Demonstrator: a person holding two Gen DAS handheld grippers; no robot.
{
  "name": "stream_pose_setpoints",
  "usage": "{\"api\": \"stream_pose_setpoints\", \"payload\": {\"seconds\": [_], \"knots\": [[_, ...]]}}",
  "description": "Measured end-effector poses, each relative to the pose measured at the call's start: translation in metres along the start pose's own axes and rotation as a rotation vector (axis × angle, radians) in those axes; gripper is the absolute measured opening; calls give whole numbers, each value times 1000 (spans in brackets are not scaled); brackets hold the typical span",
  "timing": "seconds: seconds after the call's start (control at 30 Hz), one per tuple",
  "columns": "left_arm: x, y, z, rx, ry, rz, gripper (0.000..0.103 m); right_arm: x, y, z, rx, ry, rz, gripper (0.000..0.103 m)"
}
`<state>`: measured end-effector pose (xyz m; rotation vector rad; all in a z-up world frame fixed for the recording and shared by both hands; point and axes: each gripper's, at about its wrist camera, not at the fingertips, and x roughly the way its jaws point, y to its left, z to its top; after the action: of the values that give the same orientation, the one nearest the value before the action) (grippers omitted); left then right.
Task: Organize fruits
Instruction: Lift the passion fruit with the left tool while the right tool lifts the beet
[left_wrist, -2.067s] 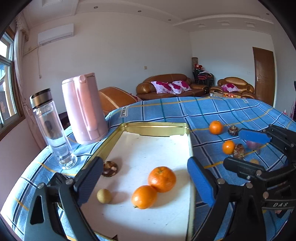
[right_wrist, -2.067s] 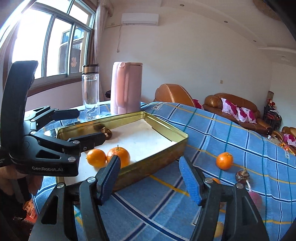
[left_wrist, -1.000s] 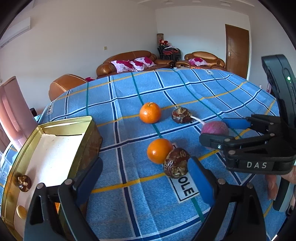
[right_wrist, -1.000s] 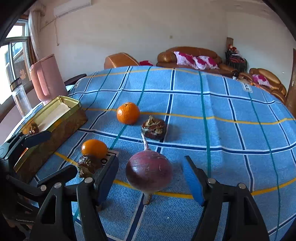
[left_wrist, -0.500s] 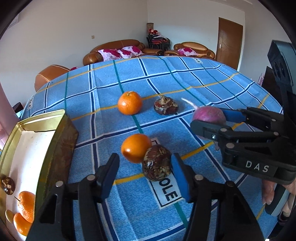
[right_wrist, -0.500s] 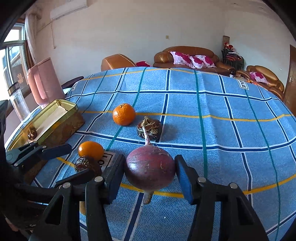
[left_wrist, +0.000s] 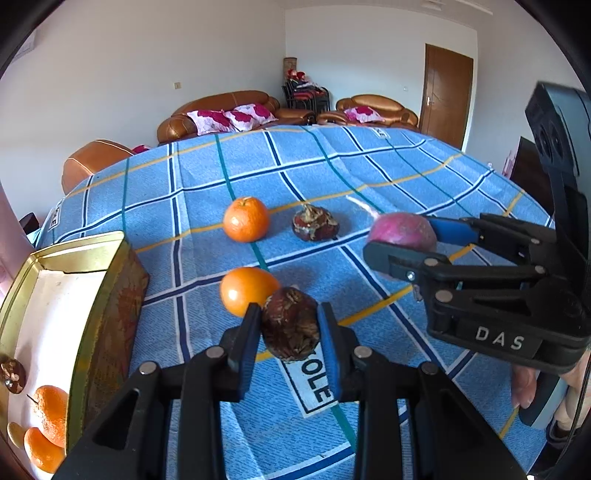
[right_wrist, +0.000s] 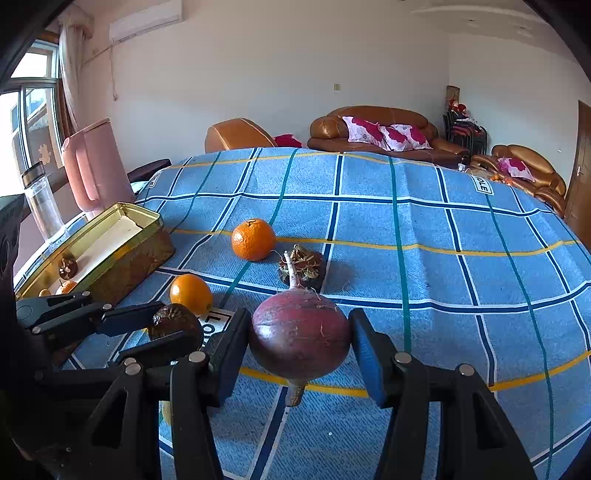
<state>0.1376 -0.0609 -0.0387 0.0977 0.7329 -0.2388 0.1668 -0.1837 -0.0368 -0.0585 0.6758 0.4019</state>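
brown fruit (left_wrist: 290, 328) in left gripper (left_wrist: 289, 332), seemingly pinched
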Motion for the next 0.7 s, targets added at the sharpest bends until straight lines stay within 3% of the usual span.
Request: {"api": "stream_pose_setpoints", "payload": {"seconds": [0.7], "knots": [[-32, 14, -4, -70, -175, 51, 33, -24, 6, -2, -34, -134, 46, 56]]}}
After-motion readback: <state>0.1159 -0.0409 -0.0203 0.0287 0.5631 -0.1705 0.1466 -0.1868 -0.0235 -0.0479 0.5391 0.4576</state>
